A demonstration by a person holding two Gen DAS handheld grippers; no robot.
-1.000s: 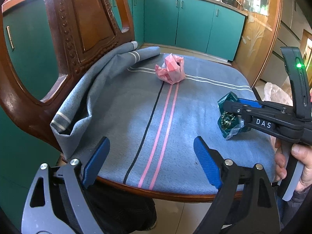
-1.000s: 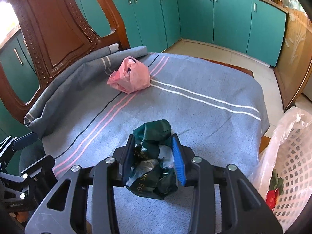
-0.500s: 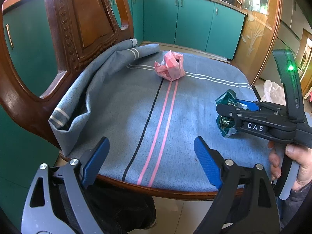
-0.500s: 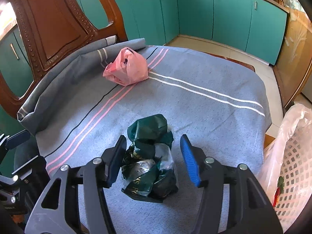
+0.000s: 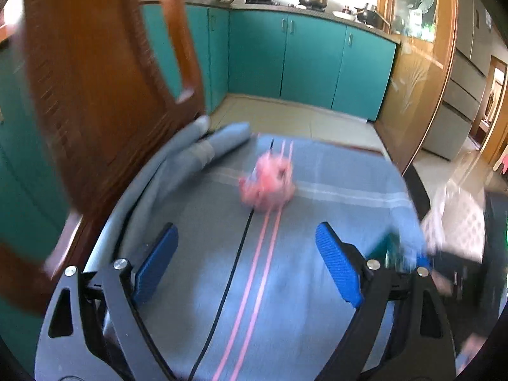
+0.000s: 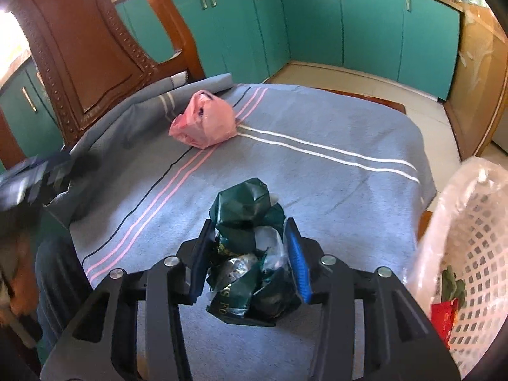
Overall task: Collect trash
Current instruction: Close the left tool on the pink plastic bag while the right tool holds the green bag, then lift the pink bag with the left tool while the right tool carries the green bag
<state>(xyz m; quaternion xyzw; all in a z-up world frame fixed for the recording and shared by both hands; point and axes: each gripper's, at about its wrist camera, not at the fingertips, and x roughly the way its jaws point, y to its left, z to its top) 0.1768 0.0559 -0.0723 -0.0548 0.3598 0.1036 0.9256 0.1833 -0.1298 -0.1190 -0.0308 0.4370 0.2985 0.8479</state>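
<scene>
A crumpled dark green wrapper [image 6: 250, 254] sits between the blue pads of my right gripper [image 6: 250, 260], which is shut on it just over the grey-blue striped cloth [image 6: 317, 174] on the chair seat. A crumpled pink plastic bag [image 6: 204, 122] lies farther back on the cloth; in the blurred left wrist view the pink bag [image 5: 266, 184] lies ahead of my left gripper [image 5: 246, 266], which is open and empty above the cloth [image 5: 333, 190]. The right gripper and green wrapper show blurred at the right edge of that view [image 5: 393, 250].
A white lattice basket [image 6: 470, 254] lined with clear plastic stands at the right, holding a red and a green scrap; it also shows in the left wrist view [image 5: 457, 219]. The carved wooden chair back [image 6: 79, 50] rises at the left. Teal cabinets [image 6: 365, 22] line the far wall.
My right gripper opened half a second ago and has closed again on the green wrapper. My left gripper has moved forward over the seat toward the pink bag.
</scene>
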